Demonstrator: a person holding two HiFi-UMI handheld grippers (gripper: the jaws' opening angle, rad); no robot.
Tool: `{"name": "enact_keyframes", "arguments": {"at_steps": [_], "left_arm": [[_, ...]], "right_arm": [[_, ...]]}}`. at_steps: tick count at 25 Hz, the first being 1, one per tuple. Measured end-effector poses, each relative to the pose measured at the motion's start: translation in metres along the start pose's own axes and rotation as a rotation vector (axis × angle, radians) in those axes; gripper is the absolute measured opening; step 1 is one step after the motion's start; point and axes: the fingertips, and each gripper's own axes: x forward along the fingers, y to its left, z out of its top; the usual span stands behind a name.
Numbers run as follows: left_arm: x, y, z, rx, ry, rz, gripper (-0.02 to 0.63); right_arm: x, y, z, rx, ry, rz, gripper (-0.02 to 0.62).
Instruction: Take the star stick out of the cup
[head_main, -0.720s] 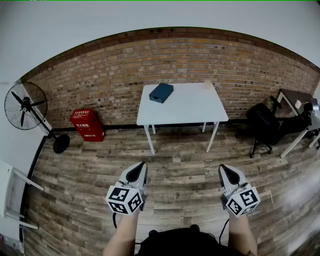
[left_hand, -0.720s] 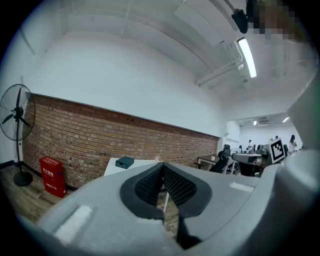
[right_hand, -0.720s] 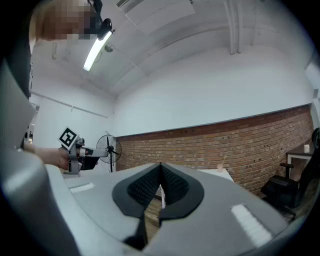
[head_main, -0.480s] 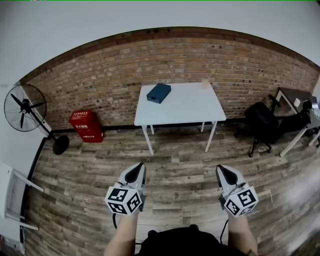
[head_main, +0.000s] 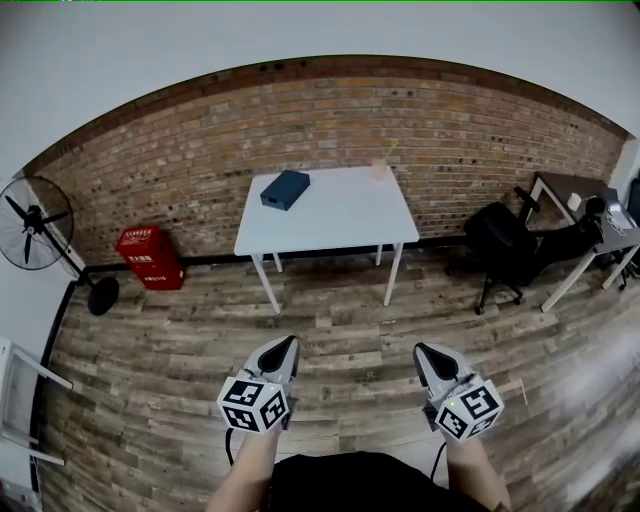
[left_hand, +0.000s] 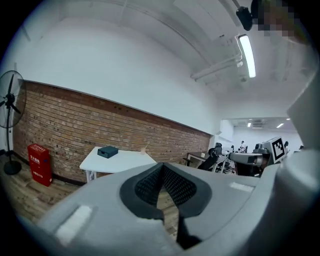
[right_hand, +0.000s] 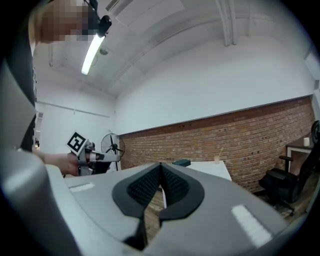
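A small pinkish cup (head_main: 379, 173) stands at the far right corner of the white table (head_main: 330, 222), with a thin stick (head_main: 391, 150) rising out of it; its star end is too small to make out. Both grippers hang over the wood floor, well short of the table. My left gripper (head_main: 291, 341) is shut and holds nothing, and so is my right gripper (head_main: 419, 349). The left gripper view shows its closed jaws (left_hand: 162, 166) with the cup (left_hand: 144, 150) far off. In the right gripper view the closed gripper (right_hand: 161, 165) faces the distant cup (right_hand: 217, 160).
A dark blue box (head_main: 285, 188) lies on the table's far left. A brick wall runs behind the table. A red box (head_main: 150, 257) and a standing fan (head_main: 30, 225) are at the left, a black office chair (head_main: 500, 240) and a desk (head_main: 580, 190) at the right.
The table, red box and fan have slid left in the head view. Both grippers sit slightly lower and closer together. Their jaws stay shut.
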Motion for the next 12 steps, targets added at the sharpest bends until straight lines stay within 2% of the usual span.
{"name": "enact_keyframes", "arguments": {"at_steps": [4, 8, 10, 12], "left_arm": [[0.036, -0.038, 0.007, 0.03, -0.021, -0.033, 0.006], [0.06, -0.069, 0.026, 0.087, -0.048, -0.091, 0.006], [0.071, -0.067, 0.027, 0.09, -0.044, -0.094, 0.006], [0.085, -0.053, 0.023, 0.061, -0.033, -0.078, 0.006]], "right_arm": [[-0.026, -0.031, 0.001, -0.016, 0.015, 0.012, 0.0], [-0.036, -0.064, -0.001, 0.03, 0.002, -0.02, 0.0], [-0.031, -0.076, -0.003, 0.04, 0.0, -0.035, 0.0], [-0.021, -0.085, -0.006, 0.041, -0.003, -0.048, 0.0]]}}
